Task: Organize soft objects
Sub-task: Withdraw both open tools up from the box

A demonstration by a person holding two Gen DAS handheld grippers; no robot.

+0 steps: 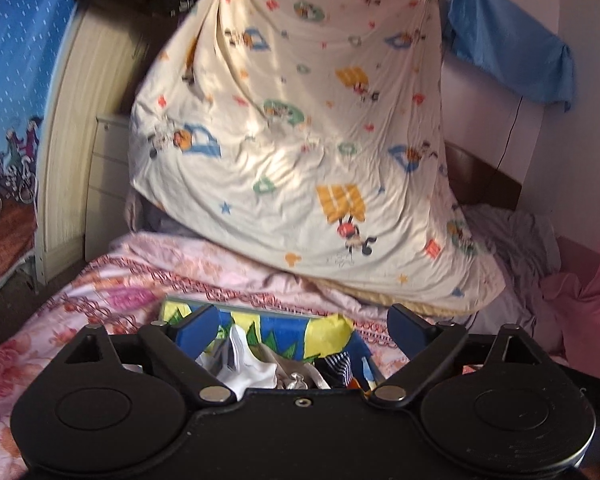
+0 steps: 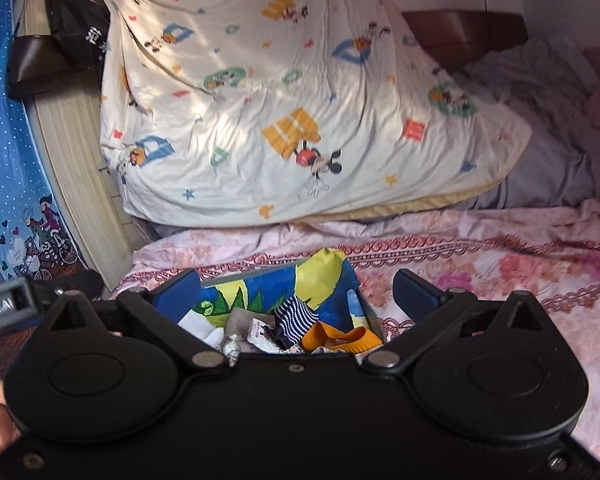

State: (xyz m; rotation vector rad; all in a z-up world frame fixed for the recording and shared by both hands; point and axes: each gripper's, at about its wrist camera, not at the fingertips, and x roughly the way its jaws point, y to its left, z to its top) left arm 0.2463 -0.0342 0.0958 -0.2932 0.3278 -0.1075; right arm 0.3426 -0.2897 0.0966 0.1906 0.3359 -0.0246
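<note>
Hovering over the bed, left gripper [image 1: 300,326] spreading wide, nothing pinched between its blue pads – only air, with the box [image 1: 260,334] showing below and beyond the gap. Right gripper [image 2: 296,294] gaping likewise, pads apart and gripping nothing. Sitting on the pink floral quilt [image 1: 112,292], the box lined with a bright blue, yellow and green print, open at the top. Lying heaped inside it, the soft things: a white sock [image 1: 246,364] toward the left side, a navy-and-white striped sock [image 2: 296,318] near the middle, an orange band [image 2: 340,340] just beside the striped one on the right, and crumpled pale bits between them, too jumbled to tell apart. Hanging behind the box, a cream cartoon sheet [image 1: 300,128] draping down from above, its lower edge resting on the bed near the quilt's far border. Lying rumpled at the right, grey bedding [image 2: 548,152] next to a dark headboard [image 2: 464,28]. Hanging at the left in the right wrist view, a black bag [image 2: 76,32] against a pale ribbed panel, with a blue dotted curtain [image 2: 4,152] further left. Poking into that view's lower left corner, part of a hand – blurred, holding the other gripper's handle.
</note>
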